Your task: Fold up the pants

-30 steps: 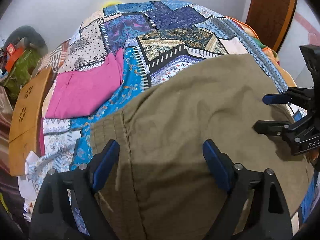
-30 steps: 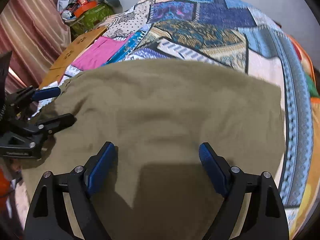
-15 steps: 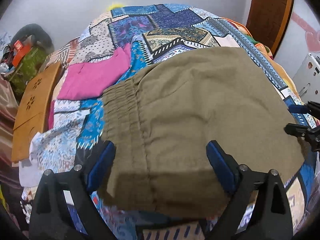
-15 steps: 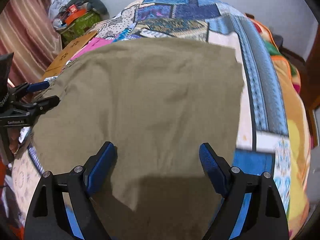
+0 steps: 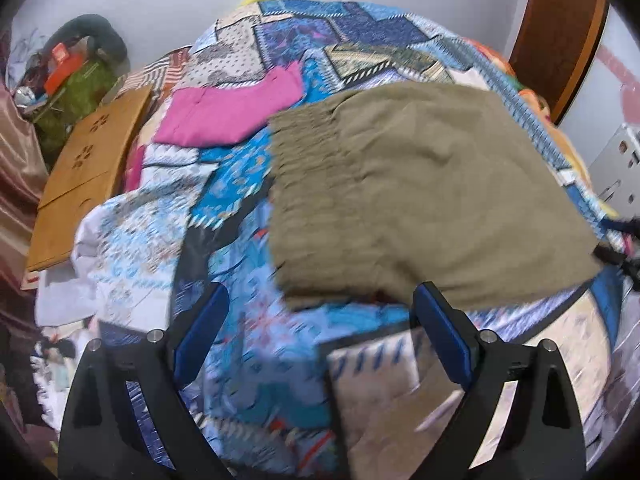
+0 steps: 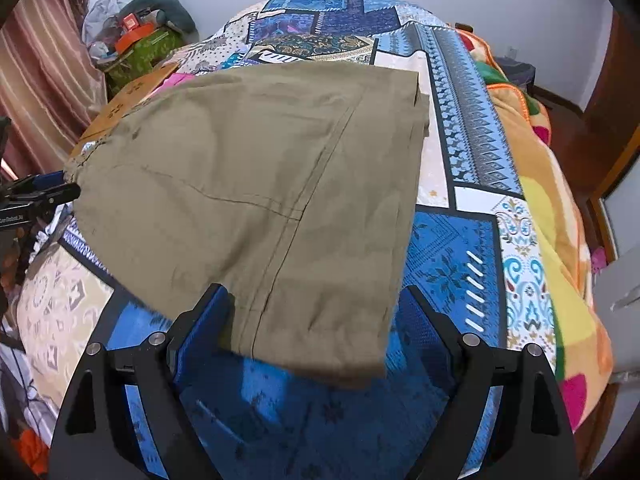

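The olive-green pants point(image 5: 420, 204) lie folded in a flat rectangle on the patchwork bedspread point(image 5: 248, 264), with the gathered waistband at their left edge. They also show in the right wrist view point(image 6: 256, 200). My left gripper point(image 5: 320, 332) is open and empty, hanging just short of the pants' near edge. My right gripper point(image 6: 312, 324) is open and empty, its jaws either side of the pants' near corner. The left gripper's fingers point(image 6: 40, 192) show at the pants' left edge in the right wrist view.
A pink garment point(image 5: 232, 112) lies on the bed beyond the pants. A wooden board point(image 5: 88, 176) and a pile of bags point(image 5: 76, 76) stand to the left of the bed. A wooden headboard point(image 5: 560, 28) is at the far right. An orange blanket point(image 6: 552, 208) covers the bed's right side.
Both grippers have drawn back toward the near edge of the bed. The pants, which filled both views, now lie further ahead as a folded rectangle.
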Demonstrator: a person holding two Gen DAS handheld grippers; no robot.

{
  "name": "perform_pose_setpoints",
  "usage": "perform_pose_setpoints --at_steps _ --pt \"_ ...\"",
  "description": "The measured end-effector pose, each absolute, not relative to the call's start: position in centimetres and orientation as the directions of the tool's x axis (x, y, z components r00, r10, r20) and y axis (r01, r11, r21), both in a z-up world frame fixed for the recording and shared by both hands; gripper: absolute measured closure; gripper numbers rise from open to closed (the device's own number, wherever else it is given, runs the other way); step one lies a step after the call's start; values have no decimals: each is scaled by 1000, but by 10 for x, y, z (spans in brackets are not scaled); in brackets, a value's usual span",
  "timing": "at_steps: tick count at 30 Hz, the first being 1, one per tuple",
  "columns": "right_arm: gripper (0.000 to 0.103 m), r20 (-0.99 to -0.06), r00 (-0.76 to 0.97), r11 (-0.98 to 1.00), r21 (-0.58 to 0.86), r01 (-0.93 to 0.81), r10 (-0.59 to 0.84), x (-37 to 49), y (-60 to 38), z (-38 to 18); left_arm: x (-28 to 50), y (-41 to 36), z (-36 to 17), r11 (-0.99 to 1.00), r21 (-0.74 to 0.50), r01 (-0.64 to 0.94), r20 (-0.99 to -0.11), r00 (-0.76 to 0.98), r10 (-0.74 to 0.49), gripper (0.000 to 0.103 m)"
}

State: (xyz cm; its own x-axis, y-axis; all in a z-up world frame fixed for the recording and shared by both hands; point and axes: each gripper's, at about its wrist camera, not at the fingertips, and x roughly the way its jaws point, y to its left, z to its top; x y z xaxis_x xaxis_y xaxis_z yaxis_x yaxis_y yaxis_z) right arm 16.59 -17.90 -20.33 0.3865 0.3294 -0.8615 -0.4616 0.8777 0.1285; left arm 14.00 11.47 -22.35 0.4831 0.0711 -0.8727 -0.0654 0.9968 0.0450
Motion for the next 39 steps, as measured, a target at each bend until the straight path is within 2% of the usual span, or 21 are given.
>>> perform_pose_setpoints --at_steps 4,8,15,19,24,29,36,38,39 --pt "18 -845 421 872 101 -479 329 165 -174 -189 130 129 -225 992 87 -96 -881 457 121 8" --pt "18 -800 464 860 122 -495 381 167 -161 -169 123 139 -210 991 -27 -133 -869 493 42 8" --pt "18 -731 488 818 167 -551 478 174 -104 -157 124 125 -212 952 -276 -129 -855 486 -182 8" --pt "18 -757 452 797 147 -586 472 177 -73 -176 128 117 -225 915 -383 -124 -841 456 -290 8" --pt "18 -813 394 790 126 -600 429 177 -61 -206 136 118 -233 874 -468 -133 -805 471 -360 7" --pt "18 -811 366 771 156 -618 457 177 -67 -206 155 130 -237 806 -570 -158 -756 485 -440 1" --pt "17 -804 359 766 174 -619 473 175 -67 -208 178 147 -241 727 -656 -204 -704 513 -491 1" --pt "16 -803 356 762 177 -623 478 175 -67 -208 182 148 -241 727 -653 -213 -704 523 -480 5" --pt "16 -803 354 760 180 -624 480 176 -67 -207 183 148 -239 743 -631 -224 -719 530 -450 14"
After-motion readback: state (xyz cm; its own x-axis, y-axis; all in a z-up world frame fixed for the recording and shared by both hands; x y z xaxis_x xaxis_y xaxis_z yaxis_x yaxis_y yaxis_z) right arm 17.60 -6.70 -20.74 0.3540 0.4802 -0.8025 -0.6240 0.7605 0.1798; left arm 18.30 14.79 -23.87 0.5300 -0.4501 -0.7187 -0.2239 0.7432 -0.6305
